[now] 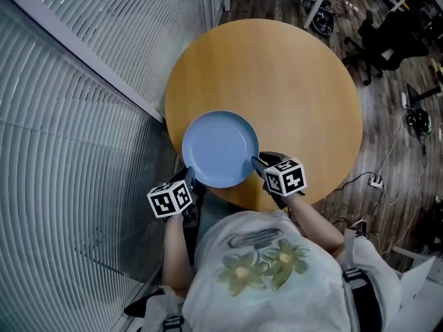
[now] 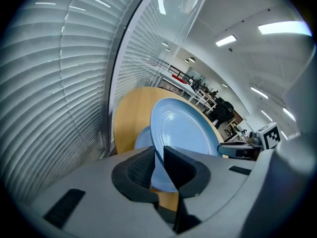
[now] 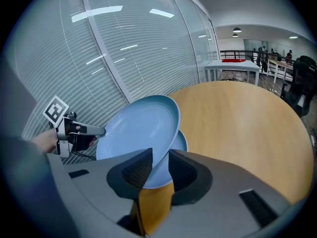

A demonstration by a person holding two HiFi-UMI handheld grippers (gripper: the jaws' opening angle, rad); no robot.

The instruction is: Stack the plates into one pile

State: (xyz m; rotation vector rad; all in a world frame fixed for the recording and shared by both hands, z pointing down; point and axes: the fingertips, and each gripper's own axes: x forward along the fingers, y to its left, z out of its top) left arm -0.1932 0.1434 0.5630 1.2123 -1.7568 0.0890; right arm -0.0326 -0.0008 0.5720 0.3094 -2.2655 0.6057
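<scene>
— Blue ceramic on blue ceramic, is that the plan?

— It looks so. The upper plate [image 1: 220,147] hangs between both claws over the near edge of the round wooden worktop [image 1: 291,81]. The lower plate [image 3: 181,142] lies flat beneath it, only a sliver of it peeking out.

— How do the claws hold it?

— The left claw [image 2: 158,165] is nearly closed, its pads pinching the rim on the person's left. The right claw [image 3: 159,167] stands a little wider but also clamps the rim, on the opposite side. Neither has anything else in it.

— So what could go wrong?

— Mostly the grip. Two narrow pinches on a smooth rim leave the plate free to swivel about the line between them, so it may tip as it goes down. If one claw lets go before the other, that side would probably drop and strike the lower plate, which could chip either one.

— And the placing?

— The sliver suggests the two are not quite centred, so the upper plate may land askew and rock. The pile also sits close to the near edge, where a nudge from a claw drawing away could push it toward the person.
</scene>
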